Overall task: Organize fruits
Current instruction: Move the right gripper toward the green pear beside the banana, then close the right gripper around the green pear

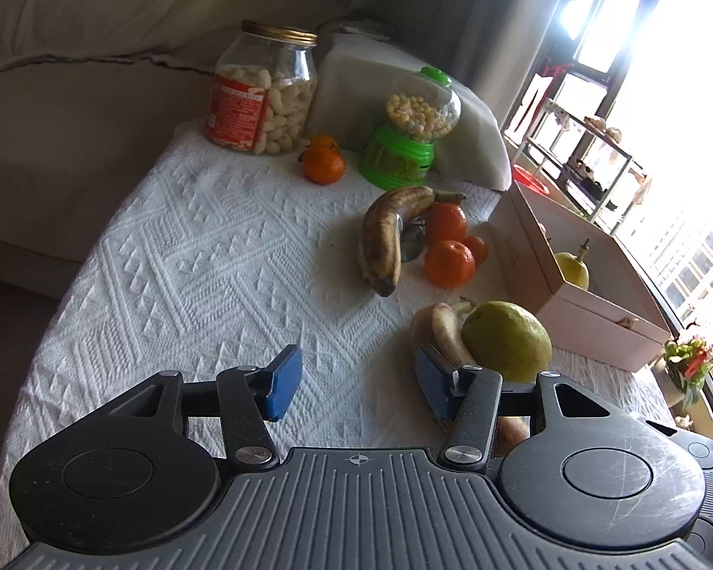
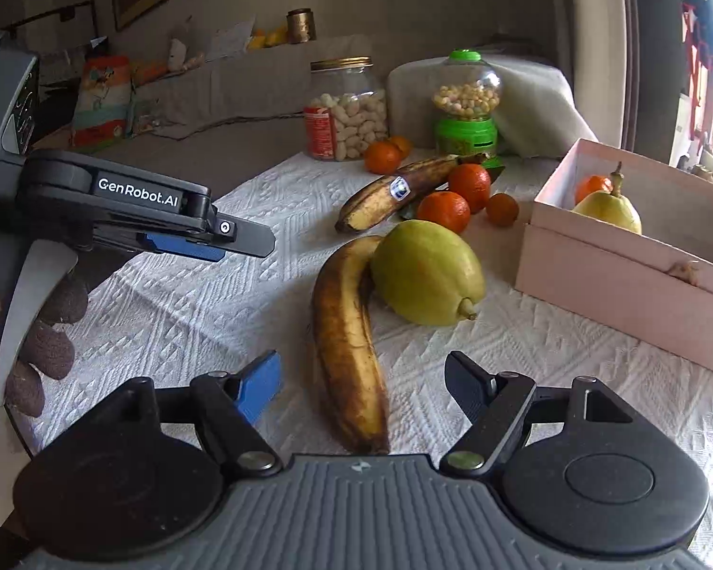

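While the right gripper is hovering low over the white textured tablecloth, its jaws are standing spread with the near end of a brown-spotted banana lying between them, and neither pad is touching the peel. This banana is curving away and leaning against a large yellow-green pear-like fruit, which is lying on its side with its stem pointing toward the camera.

To the left, the left gripper is reaching in sideways, with "GenRobot.AI" printed in white on its black arm, and a gloved hand is wrapping around its handle. In its own view the left gripper is holding its blue pads wide apart over bare cloth, gripping nothing; the right pad is sitting just beside the banana and the big green fruit.

Farther on, a second, darker banana with a small blue sticker, too small to read, is resting beside three tangerines. At the right, an open pale pink box is holding a yellow pear and an orange fruit.

At the far edge, two more tangerines are sitting near a glass jar with a gold lid and a red label whose writing is unreadable, beside a green candy dispenser.
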Demonstrator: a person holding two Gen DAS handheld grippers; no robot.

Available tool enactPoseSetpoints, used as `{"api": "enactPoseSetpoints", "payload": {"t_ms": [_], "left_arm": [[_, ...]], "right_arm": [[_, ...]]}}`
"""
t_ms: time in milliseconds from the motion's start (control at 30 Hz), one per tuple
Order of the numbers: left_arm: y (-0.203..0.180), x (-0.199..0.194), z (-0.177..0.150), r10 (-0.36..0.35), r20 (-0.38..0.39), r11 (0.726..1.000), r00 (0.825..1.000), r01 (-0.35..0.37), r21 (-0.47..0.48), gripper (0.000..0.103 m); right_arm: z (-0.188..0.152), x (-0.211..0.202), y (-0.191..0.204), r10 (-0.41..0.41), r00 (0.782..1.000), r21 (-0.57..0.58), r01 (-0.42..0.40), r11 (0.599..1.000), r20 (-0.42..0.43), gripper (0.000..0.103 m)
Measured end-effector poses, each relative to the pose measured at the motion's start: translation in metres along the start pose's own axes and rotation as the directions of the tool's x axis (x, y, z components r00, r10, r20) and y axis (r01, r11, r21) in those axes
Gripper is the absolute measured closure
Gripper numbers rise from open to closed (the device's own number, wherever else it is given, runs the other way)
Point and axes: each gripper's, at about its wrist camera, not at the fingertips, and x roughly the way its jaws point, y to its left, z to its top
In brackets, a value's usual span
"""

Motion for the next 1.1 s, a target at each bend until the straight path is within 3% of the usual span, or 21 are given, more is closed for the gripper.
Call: {"api": "enactPoseSetpoints", "payload": {"t_ms": [33, 133, 200, 300, 467, 600, 700, 800, 900, 1033, 1100], "left_arm": [[0.004, -0.001, 0.000, -0.005, 0.003, 1.000, 1.000, 0.005, -0.010, 0.045], [0.013, -0.005, 0.002, -0.010, 0.014, 1.000, 1.000, 0.010, -0.026, 0.045], [0.015, -0.009, 0.003, -0.009, 0.022, 1.000, 1.000, 0.010, -0.028, 0.045], [0.016, -0.015, 0.008, -0.013, 0.034, 1.000, 0.999, 0.014, -0.022, 0.045], [0.003, -0.007, 0.010, -0.032, -0.003, 0.998, 0.999, 0.032, 0.057, 0.045], [-0.007, 0.006, 0.003, -0.040, -0.024, 0.997, 0.999, 0.042, 0.069, 0.045], [-0.008, 0.010, 0.001, -0.056, -0.003, 0.997, 0.998, 0.056, 0.050, 0.045], [-0.010, 0.009, 0.003, -0.066, 0.010, 0.996, 0.998, 0.065, 0.063, 0.045], [-0.006, 0.008, 0.002, -0.042, 0.010, 0.996, 0.999, 0.042, 0.075, 0.045], [0.007, 0.004, -0.003, -0.016, 0.003, 0.998, 1.000, 0.016, 0.056, 0.045], [0.013, 0.003, -0.005, -0.011, 0.000, 0.999, 1.000, 0.011, 0.043, 0.045]], "right_arm": [[0.000, 0.004, 0.004, 0.012, 1.000, -0.010, -0.012, 1.000, -0.014, 0.046], [0.002, 0.016, 0.022, -0.034, 0.999, -0.040, 0.033, 0.999, -0.036, 0.061], [0.009, 0.020, 0.028, -0.020, 0.999, -0.019, 0.019, 1.000, -0.028, 0.068], [0.019, 0.027, 0.038, 0.045, 0.999, 0.020, -0.045, 0.999, -0.020, 0.066], [0.016, 0.027, 0.051, 0.102, 0.995, -0.026, -0.102, 0.994, -0.018, 0.065], [0.009, -0.005, 0.037, 0.017, 0.997, -0.068, -0.012, 0.998, 0.077, 0.036], [0.011, -0.028, 0.013, -0.051, 0.988, -0.031, 0.056, 0.998, 0.145, 0.034], [0.017, -0.033, -0.021, -0.080, 0.984, 0.108, 0.063, 0.992, 0.161, 0.033], [0.021, -0.018, -0.055, -0.045, 0.990, 0.291, 0.004, 0.957, 0.134, 0.033], [0.020, 0.011, -0.089, 0.065, 0.987, 0.522, -0.134, 0.843, 0.148, 0.033], [0.019, 0.025, -0.091, 0.109, 0.985, 0.567, -0.167, 0.806, 0.135, 0.033]]}}
